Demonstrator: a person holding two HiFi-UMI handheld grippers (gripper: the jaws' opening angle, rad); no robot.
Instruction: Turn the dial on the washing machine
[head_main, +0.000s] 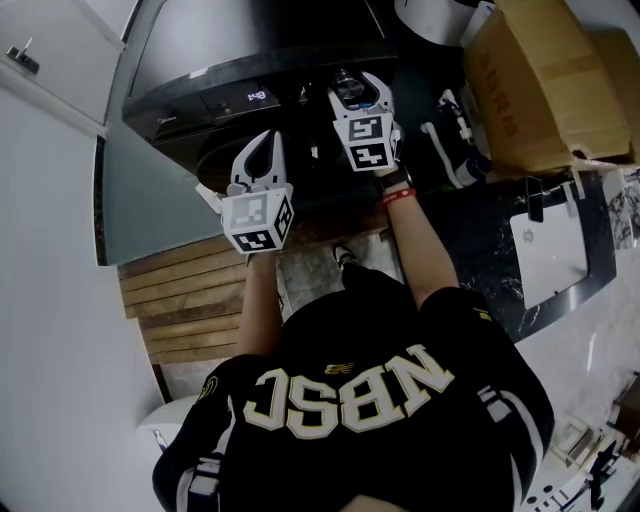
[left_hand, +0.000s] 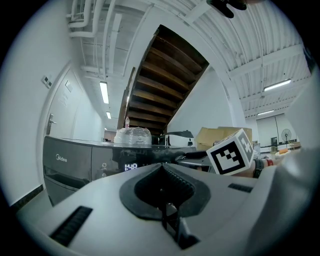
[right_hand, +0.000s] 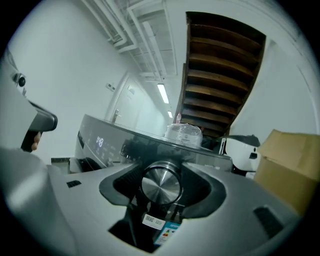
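The right gripper (head_main: 358, 88) was right up at the front panel of the washing machine (head_main: 190, 95), its 2 jaws clamped on the round metal dial (right_hand: 161, 184), which sat squarely between the pads. The lit display (head_main: 256, 97) glowed at 9 o'clock from the dial. The left gripper (head_main: 267, 140) hung at 8 o'clock from the right one, jaws pressed together on nothing. A cardboard box (head_main: 540, 90) sat off at 3 o'clock.

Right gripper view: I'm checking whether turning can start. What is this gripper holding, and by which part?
The right gripper holds the silver dial by its round rim, one jaw on each side. The left gripper holds nothing.
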